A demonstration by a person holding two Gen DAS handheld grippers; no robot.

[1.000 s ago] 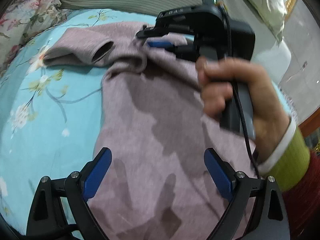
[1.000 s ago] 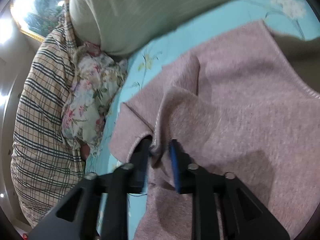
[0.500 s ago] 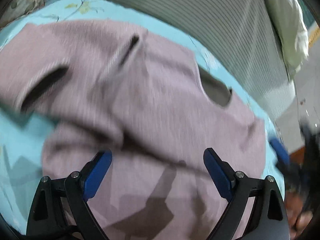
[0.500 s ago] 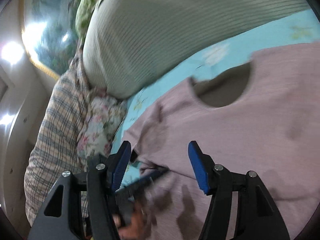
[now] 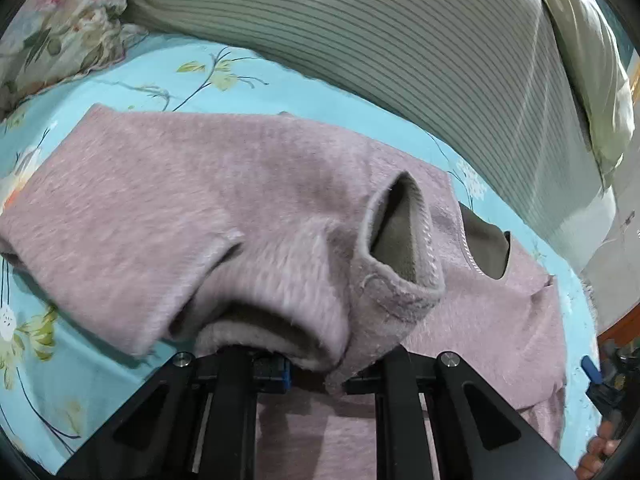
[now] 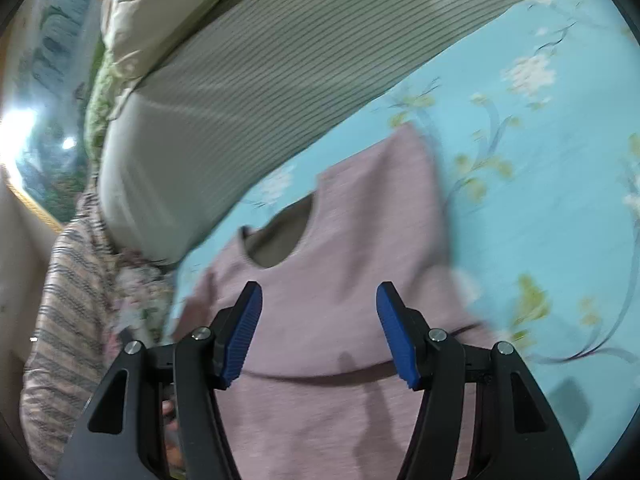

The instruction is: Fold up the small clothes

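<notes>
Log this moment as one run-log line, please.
left gripper: closing on bunched sleeve of pink sweater | right gripper: open, empty, above sweater body | sweater on blue floral sheet | fold unfinished

1 sweater, 2 grippers, 1 sheet, several pillows.

On the sheet (image 5: 120, 360) lies 1 pink sweater (image 5: 160, 208), with 1 neck hole and 2 sleeve cuffs showing in the left wrist view; the right wrist view shows the same sweater (image 6: 360, 240) and its 1 neck hole. There are 2 grippers: the left gripper (image 5: 316, 376), its jaws closing with a fold of sweater between them, and the right gripper (image 6: 320, 332), with 2 blue pads apart. Along the sheet's far edge sit 1 striped bolster (image 5: 400, 40), 1 floral pillow (image 5: 52, 28) and 1 pale cushion (image 5: 584, 52); 1 checked pillow (image 6: 60, 320) shows at the left edge of the right wrist view.
</notes>
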